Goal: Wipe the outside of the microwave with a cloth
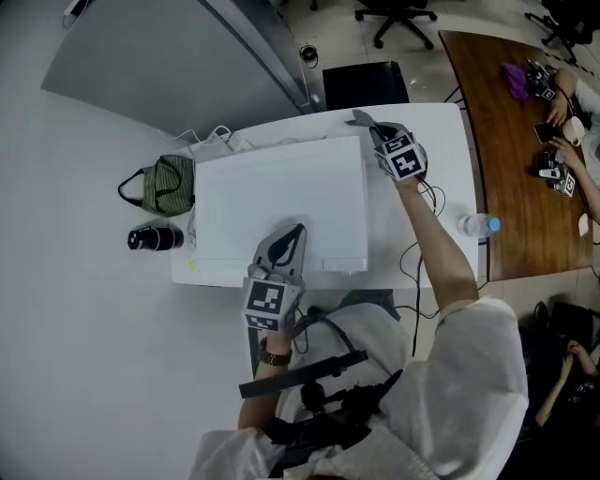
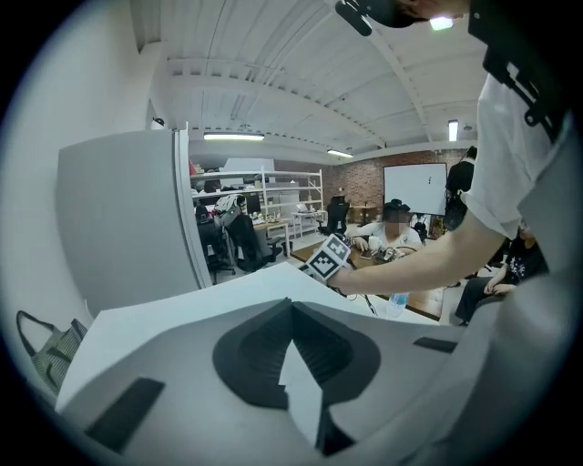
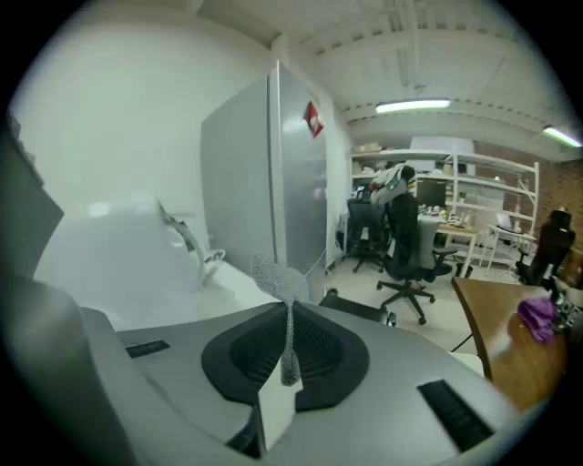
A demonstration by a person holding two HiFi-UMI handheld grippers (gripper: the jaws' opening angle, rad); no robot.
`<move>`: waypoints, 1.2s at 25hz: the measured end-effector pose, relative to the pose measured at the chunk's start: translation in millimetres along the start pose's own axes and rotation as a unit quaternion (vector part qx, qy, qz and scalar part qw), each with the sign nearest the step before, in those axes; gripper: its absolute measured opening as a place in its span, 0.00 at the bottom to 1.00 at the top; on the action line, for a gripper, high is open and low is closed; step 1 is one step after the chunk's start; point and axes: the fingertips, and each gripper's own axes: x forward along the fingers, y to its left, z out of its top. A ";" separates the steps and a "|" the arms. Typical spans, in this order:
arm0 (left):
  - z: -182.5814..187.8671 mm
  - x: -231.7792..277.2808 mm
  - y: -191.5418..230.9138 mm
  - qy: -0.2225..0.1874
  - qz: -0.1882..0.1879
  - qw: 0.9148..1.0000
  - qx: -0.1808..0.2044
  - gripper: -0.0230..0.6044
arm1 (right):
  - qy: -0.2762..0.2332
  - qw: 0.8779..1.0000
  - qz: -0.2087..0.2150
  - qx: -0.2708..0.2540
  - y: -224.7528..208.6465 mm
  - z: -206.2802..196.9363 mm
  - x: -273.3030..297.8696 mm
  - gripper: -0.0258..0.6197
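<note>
A person bent over a white microwave (image 1: 281,202) on a white worktop (image 1: 441,150). The right gripper (image 1: 368,127) was at the oven's far right corner, its jaws pinching a thin grey mesh cloth (image 3: 278,276). A small tuft of the cloth (image 1: 361,119) poked past the jaw tips. The left gripper (image 1: 295,232) lay over the near edge of the microwave's top, jaws pressed together with nothing between them.

With so little cloth showing, the wipe would likely go best with the right gripper tilted so that fabric, not jaw plastic, met the casing. Long overlapping strokes from the far right corner across the top, then down the sides, would suit. The left gripper looked well placed to steady the oven against sliding.

The top appeared smooth, glossy and bare, and no smears could be made out.

On the worktop's left end sat a green striped bag (image 1: 169,185) and a black cylinder (image 1: 155,238). A water bottle (image 1: 478,225) lay at the right edge. A grey partition (image 1: 159,56) stood on the far side, and a brown table (image 1: 506,141) with seated people ran along the right. Office chairs (image 1: 398,14) and shelving filled the bright room.
</note>
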 end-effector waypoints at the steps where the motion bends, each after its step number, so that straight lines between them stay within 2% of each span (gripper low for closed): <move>1: -2.1 -12.0 4.0 -0.007 -0.003 1.000 0.000 0.08 | -0.019 1.000 -0.009 0.010 15.2 11.1 -21.0 0.07; 5: -21.6 -74.6 26.2 -0.035 -0.014 0.999 -0.002 0.08 | -0.087 0.994 -0.042 0.055 99.6 44.3 -106.0 0.07; 7: -37.6 -115.4 39.8 -0.054 -0.023 0.998 -0.003 0.08 | -0.115 0.988 -0.077 0.062 150.0 55.3 -144.6 0.07; 12: -93.9 -225.1 57.9 -0.107 -0.080 0.991 -0.027 0.08 | -0.130 0.973 -0.190 0.014 286.2 63.0 -245.4 0.08; 15: -131.3 -285.8 70.1 -0.122 -0.107 0.986 -0.045 0.08 | -0.140 0.967 -0.210 0.034 367.4 56.4 -286.4 0.08; 18: -166.6 -335.8 95.0 -0.123 -0.116 0.984 -0.055 0.08 | -0.154 0.966 -0.195 0.067 460.9 56.9 -289.7 0.08; 21: -184.1 -364.9 99.5 -0.131 -0.129 0.981 -0.058 0.08 | -0.169 0.968 -0.169 0.076 538.9 58.5 -290.7 0.08; 26: -185.0 -389.0 105.0 -0.146 -0.125 0.980 -0.051 0.08 | -0.182 0.973 -0.116 0.079 613.6 60.7 -278.4 0.08; 30: -181.0 -402.1 100.4 -0.142 -0.115 0.982 -0.045 0.08 | -0.183 0.975 -0.087 0.087 638.5 58.8 -281.4 0.08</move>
